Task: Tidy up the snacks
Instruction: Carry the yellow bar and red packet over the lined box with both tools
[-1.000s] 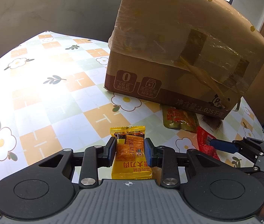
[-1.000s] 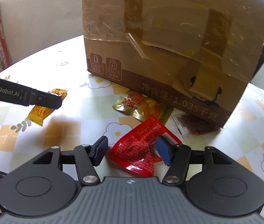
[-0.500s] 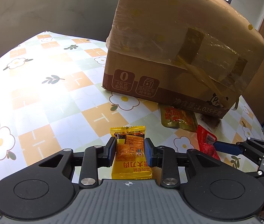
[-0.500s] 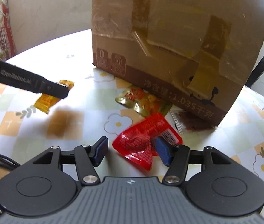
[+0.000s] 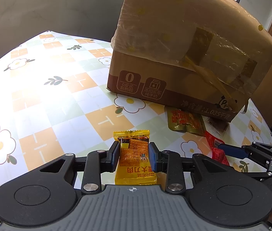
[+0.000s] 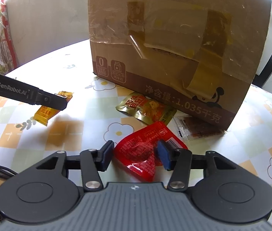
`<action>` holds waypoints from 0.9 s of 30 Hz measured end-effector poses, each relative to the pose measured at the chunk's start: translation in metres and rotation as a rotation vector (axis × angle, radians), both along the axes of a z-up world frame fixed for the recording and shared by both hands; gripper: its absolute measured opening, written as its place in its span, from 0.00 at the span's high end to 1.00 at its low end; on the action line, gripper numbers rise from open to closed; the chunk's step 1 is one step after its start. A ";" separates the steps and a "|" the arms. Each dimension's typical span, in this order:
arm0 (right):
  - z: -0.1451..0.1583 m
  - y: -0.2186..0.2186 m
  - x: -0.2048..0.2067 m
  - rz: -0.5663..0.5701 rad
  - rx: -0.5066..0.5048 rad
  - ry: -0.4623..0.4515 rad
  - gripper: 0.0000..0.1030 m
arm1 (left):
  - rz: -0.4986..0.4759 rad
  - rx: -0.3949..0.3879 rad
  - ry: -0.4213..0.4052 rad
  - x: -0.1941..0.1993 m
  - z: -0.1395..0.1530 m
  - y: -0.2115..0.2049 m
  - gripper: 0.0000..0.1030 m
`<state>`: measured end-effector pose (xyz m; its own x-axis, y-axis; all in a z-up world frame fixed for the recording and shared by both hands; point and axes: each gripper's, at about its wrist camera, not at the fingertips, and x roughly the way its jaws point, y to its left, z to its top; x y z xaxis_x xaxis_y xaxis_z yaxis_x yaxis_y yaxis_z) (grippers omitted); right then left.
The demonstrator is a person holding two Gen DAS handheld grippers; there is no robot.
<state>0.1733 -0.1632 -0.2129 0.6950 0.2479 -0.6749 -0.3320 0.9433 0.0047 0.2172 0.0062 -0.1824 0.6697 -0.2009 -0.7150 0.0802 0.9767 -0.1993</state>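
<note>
Four snack packets are on show, one box, two grippers. Furthest to the left of the right gripper, the left gripper (image 5: 134, 156) has its blue pads clamped tight on the yellow packet (image 5: 135, 161), one packet, squeezed at the waist and lifted clear of the flowered tablecloth (image 5: 39, 100); its shadow sits on the cloth underneath in the right wrist view. Printed end of the packet hangs back toward the tool's body, crimped end pokes out ahead of the fingertips.

Moving right, ahead of the right gripper lies the gold pouch (image 6: 145, 108), flat on the cloth, one edge right against the foot of the cardboard box (image 6: 174, 38). One box, taped and wrapped in film, closed as far as I can tell, so what is inside cannot be seen.

Now the right gripper (image 6: 136, 155): jaws closing, red packet (image 6: 141, 154) between them. The right pad is already on the packet's upper face, the left pad just at its edge; whether they have truly bitten yet, I cannot tell.

Furthest right, just beyond that gripper's right finger, a clear packet (image 6: 195, 128) with something brown inside, tucked against the box's corner.
</note>
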 end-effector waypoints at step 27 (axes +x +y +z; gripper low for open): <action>0.076 0.013 0.006 0.095 0.150 -0.147 0.70 | -0.016 0.041 -0.203 0.002 0.069 0.008 0.67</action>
